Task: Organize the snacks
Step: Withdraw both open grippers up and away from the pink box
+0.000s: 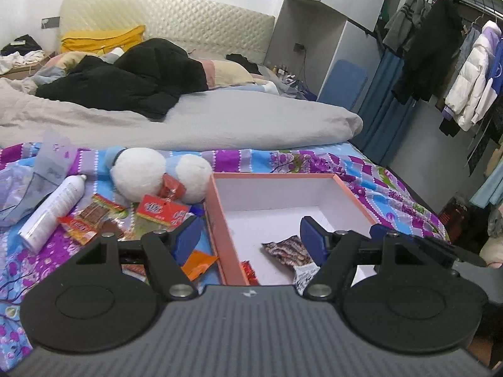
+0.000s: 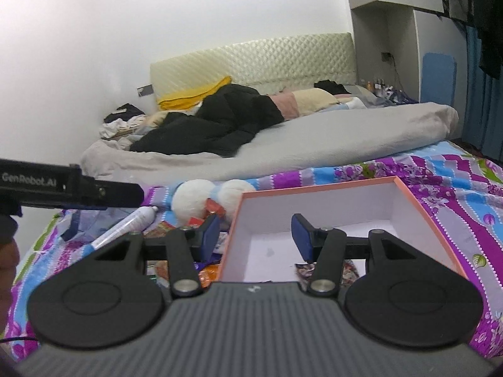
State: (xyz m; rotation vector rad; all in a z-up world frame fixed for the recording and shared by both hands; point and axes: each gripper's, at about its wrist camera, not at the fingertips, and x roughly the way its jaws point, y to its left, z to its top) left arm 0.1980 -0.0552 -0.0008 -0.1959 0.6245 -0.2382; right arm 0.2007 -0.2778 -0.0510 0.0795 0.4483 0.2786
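I'm holding both grippers over the bed: left gripper point(image 1: 250, 235) gaping wide with nothing between its pads, right gripper point(image 2: 254, 235) parted about halfway, also empty. The snack packets point(image 1: 103, 216) are lying loose at nine o'clock of the orange-rimmed box point(image 1: 217, 220). I'm expecting them light, crinkly and slippery, so I'm favouring a pinch on a sealed edge.

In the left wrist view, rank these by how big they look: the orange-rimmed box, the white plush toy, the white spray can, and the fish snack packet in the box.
1. orange-rimmed box
2. white plush toy
3. white spray can, looking only somewhat smaller than the toy
4. fish snack packet, partly hidden by a gripper finger, so its full extent is unsure
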